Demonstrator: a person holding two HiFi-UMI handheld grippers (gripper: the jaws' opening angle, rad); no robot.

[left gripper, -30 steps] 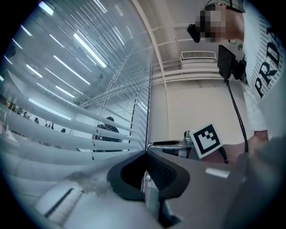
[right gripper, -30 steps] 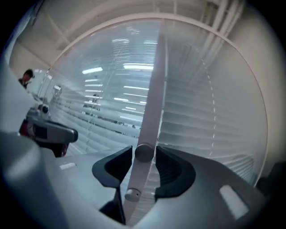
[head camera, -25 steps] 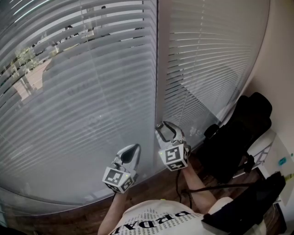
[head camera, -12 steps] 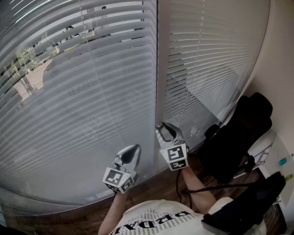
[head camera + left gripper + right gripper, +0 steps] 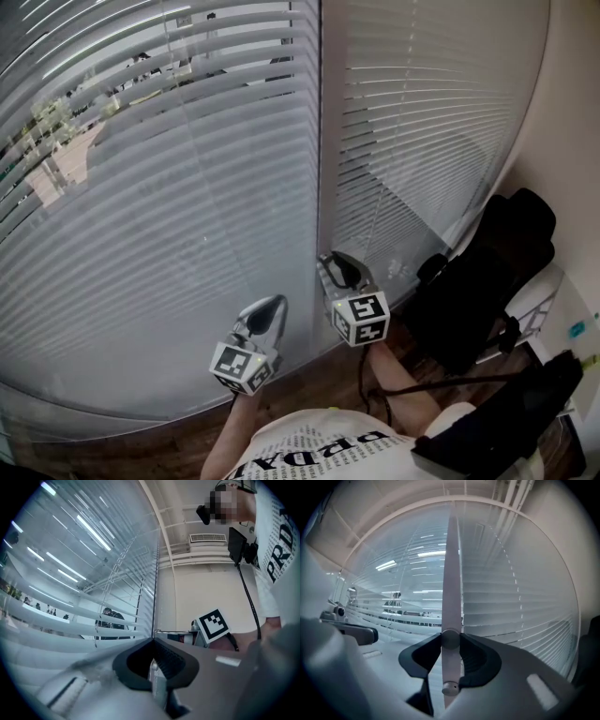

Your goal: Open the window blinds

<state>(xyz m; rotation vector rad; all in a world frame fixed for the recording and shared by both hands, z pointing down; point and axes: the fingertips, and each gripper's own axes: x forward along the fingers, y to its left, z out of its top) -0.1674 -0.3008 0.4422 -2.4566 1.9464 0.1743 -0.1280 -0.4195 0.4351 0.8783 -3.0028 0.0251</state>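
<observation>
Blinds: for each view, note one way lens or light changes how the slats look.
Head view: the lens bows the slats into arcs; daylight is brightest upper left. Left gripper view: the nearest slats blur. Right gripper view: the tilt wand runs straight at centre, slats curve around it, corners go black.

The blinds (image 5: 187, 187) are looking smooth and a little shiny. The stick (image 5: 451, 597) is looking like smooth, dull plastic. The black pads (image 5: 473, 657) of the right gripper (image 5: 451, 641) are looking ribbed and rubbery. The floor (image 5: 309, 380) is showing brown wood. The shirt (image 5: 319, 445) is looking like white cloth.
</observation>
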